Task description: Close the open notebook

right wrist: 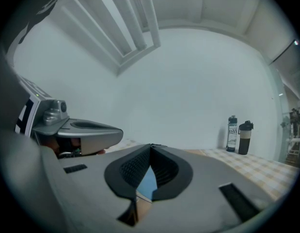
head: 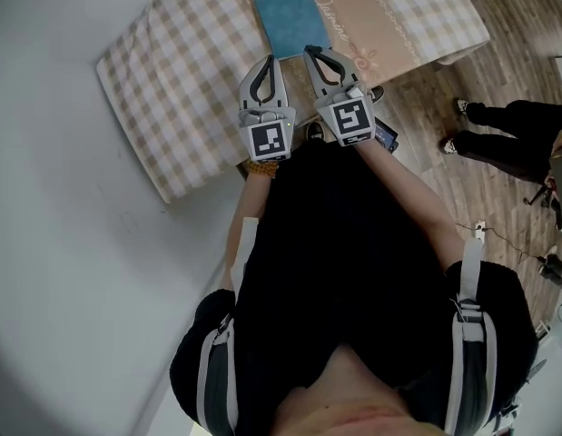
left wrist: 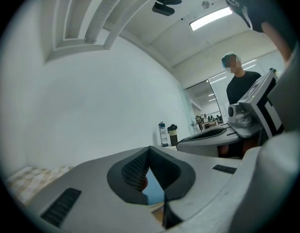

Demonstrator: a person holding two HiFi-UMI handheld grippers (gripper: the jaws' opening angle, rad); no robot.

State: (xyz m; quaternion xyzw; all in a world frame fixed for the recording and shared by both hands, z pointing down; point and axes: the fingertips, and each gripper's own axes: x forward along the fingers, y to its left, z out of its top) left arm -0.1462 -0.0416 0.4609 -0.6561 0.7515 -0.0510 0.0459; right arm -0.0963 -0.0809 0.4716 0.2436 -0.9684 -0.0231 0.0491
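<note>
Checked tablecloth [head: 172, 71] fills the upper frame, a blue notebook [head: 291, 21] lying shut at top centre — both forearms extend forward side by side, left gripper [head: 271, 59] and right gripper [head: 310, 51] level, jaws closed, empty.

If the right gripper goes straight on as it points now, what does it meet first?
Likely the blue notebook, lying just ahead of the right gripper; whether it passes above it is unclear.

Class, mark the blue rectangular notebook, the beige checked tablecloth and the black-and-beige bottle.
Blue rectangular notebook [head: 292, 21], head view, middle of cover.
Beige checked tablecloth [head: 172, 89], head view, bare left part.
Black-and-beige bottle [right wrist: 244, 139], right gripper view, its body.
</note>
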